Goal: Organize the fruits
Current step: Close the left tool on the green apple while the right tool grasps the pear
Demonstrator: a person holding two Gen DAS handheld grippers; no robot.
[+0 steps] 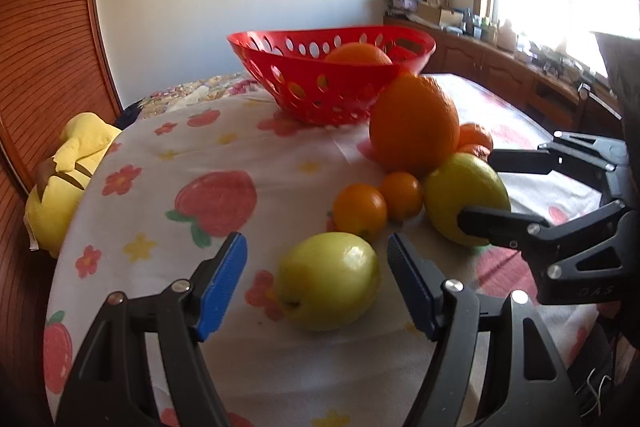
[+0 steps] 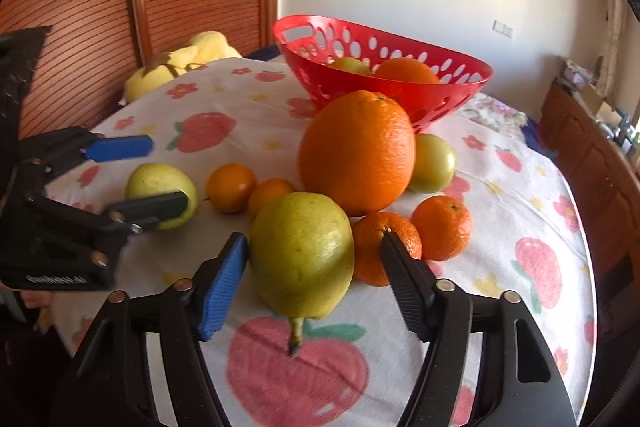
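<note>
A table point(image 2: 520, 195) with a strawberry cloth point(image 2: 208, 131) holds a red basket point(image 2: 400, 95) at the far side. Near it lie a big orange point(image 2: 356, 151), small oranges point(image 2: 440, 227) and yellow-green pears point(image 2: 300, 251).

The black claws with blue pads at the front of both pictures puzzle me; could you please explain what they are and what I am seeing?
They are two hand-held grippers. A person carries one in each hand, and each has a camera looking along its fingers. The left camera shows the left gripper, open around a yellow-green fruit without touching it. The right camera shows the right gripper open around a pear; one pad is at its skin and the other stands clear. Both fruits rest on the strawberry-print cloth. Also there are a large orange, small oranges and a greenish fruit. The red basket behind holds two fruits.
</note>
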